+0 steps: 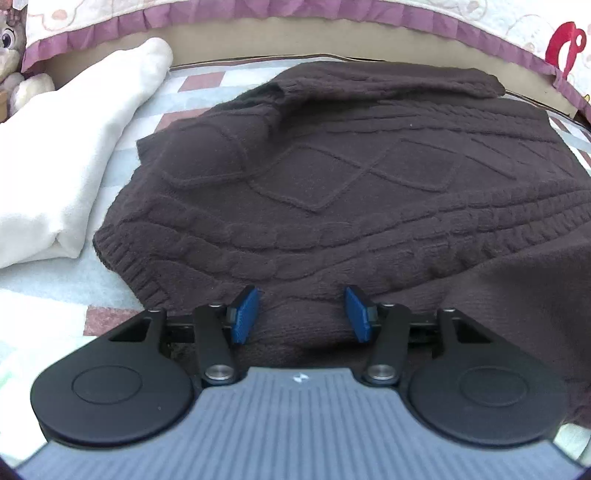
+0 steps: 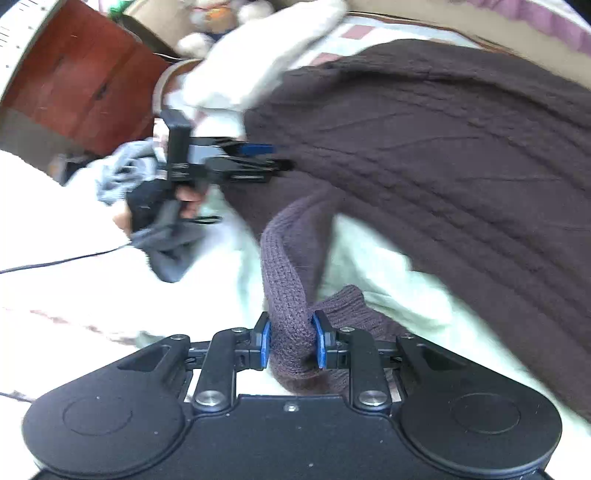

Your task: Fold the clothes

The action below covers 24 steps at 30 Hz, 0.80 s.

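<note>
A dark brown cable-knit sweater [image 1: 332, 166] lies spread on the bed. My left gripper [image 1: 302, 314] sits at its near ribbed hem. Its blue pads [image 1: 245, 314] stand well apart, with a hump of knit between them that they do not squeeze. In the right wrist view the sweater [image 2: 443, 147] fills the right side, and the left gripper [image 2: 273, 158] shows at its far edge, held by a hand [image 2: 184, 203]. My right gripper [image 2: 291, 343] is shut on the ribbed sleeve [image 2: 284, 266], which rises off the sheet as a thick band.
A folded white cloth [image 1: 55, 166] lies left of the sweater on the pale chequered bed cover [image 1: 37, 288]. A plush toy [image 1: 11, 55] sits at the far left corner. A purple-ruffled cover [image 1: 332, 14] runs along the back. Red-brown wooden furniture [image 2: 74, 74] stands beyond the bed.
</note>
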Available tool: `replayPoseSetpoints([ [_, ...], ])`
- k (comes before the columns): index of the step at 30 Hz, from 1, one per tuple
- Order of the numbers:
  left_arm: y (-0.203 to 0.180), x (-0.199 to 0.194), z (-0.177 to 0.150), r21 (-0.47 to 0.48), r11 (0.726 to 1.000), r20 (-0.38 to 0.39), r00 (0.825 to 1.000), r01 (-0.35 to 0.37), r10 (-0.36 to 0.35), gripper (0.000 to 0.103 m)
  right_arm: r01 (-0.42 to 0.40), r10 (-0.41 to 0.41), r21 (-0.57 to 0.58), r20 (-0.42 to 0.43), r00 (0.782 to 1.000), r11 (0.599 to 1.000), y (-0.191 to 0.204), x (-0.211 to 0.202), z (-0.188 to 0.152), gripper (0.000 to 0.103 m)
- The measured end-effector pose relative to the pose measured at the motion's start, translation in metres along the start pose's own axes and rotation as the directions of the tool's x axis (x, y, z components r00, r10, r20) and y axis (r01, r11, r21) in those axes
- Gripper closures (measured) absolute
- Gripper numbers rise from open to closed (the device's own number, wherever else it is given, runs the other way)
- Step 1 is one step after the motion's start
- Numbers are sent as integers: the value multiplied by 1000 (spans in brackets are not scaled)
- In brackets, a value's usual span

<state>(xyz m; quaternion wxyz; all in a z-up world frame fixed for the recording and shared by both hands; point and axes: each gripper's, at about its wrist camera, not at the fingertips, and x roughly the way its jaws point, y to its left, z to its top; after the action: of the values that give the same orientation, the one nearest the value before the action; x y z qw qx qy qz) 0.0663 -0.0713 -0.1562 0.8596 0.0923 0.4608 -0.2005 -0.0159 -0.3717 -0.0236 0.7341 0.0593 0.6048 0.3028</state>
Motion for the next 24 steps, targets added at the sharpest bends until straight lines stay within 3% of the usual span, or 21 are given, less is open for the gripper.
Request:
replayPoseSetpoints([
  [1, -1, 0, 0, 5, 1000, 0, 1000, -5, 5, 52, 89, -89, 5, 2, 996, 996, -4, 0, 2, 77],
  [2, -2, 0, 0, 6, 1000, 3, 1000, -13, 13, 51, 249, -249, -27, -10, 968, 968, -7, 4, 2, 78],
  [3, 0, -1, 0, -7, 1000, 7, 1000, -23, 23, 51, 447, -451, -98, -25, 892, 889, -10, 13, 1, 78],
  [4, 3, -2, 0, -20, 999, 10, 999, -33, 33, 49, 620, -632, -170, -25, 774, 766, -14, 22, 0, 78],
  [5, 5, -2, -1, -34, 999, 14, 999, -43, 43, 49, 701, -719, -198, -30, 694, 685, -20, 28, -1, 76],
  [6, 7, -3, -1, -47, 997, 17, 998, -53, 54, 49, 695, -712, -170, -57, 700, 698, -32, 31, 0, 76],
  [7, 10, -4, -2, -61, 996, 20, 998, -62, 63, 49, 670, -681, -127, -77, 729, 732, -43, 32, 2, 76],
  [8, 15, -7, -2, -82, 995, 23, 997, -65, 67, 49, 614, -617, -63, -86, 782, 787, -51, 29, 4, 77],
  [9, 20, -10, -2, -101, 993, 26, 997, -68, 71, 49, 582, -582, -33, -87, 808, 813, -55, 28, 7, 77],
  [12, 39, -20, -2, -135, 984, 35, 992, -114, 120, 46, 606, -610, -75, -76, 789, 792, -51, 35, 14, 69],
  [13, 46, -22, -2, -150, 980, 35, 989, -134, 140, 46, 633, -638, -84, -60, 768, 770, -50, 33, 17, 62],
  [16, 84, -21, -8, -296, 943, 3, 987, -154, 162, 46, 709, -709, -55, 14, 705, 703, -52, 18, 26, 59],
  [17, 100, -20, -11, -366, 920, -3, 989, -141, 150, 46, 754, -752, -34, 57, 657, 656, -52, 13, 29, 58],
  [19, 131, -19, -18, -523, 851, 19, 997, -49, 70, 46, 866, -853, -24, 164, 496, 499, -48, 8, 35, 50],
  [20, 145, -16, -21, -589, 808, 37, 999, 5, 21, 46, 903, -879, -58, 213, 427, 425, -46, 10, 36, 49],
  [21, 158, -12, -24, -651, 758, 43, 999, 40, -16, 46, 919, -884, -78, 251, 394, 387, -45, 10, 39, 49],
  [22, 170, -7, -26, -706, 704, 53, 997, 74, -52, 46, 904, -865, -76, 265, 426, 422, -45, 9, 43, 49],
  [23, 177, -4, -26, -741, 662, 75, 994, 110, -82, 46, 864, -827, -46, 265, 495, 502, -46, 5, 49, 49],
  [24, 183, 0, -27, -770, 621, 98, 989, 143, -107, 46, 800, -772, 0, 262, 579, 600, -48, 2, 55, 49],
])
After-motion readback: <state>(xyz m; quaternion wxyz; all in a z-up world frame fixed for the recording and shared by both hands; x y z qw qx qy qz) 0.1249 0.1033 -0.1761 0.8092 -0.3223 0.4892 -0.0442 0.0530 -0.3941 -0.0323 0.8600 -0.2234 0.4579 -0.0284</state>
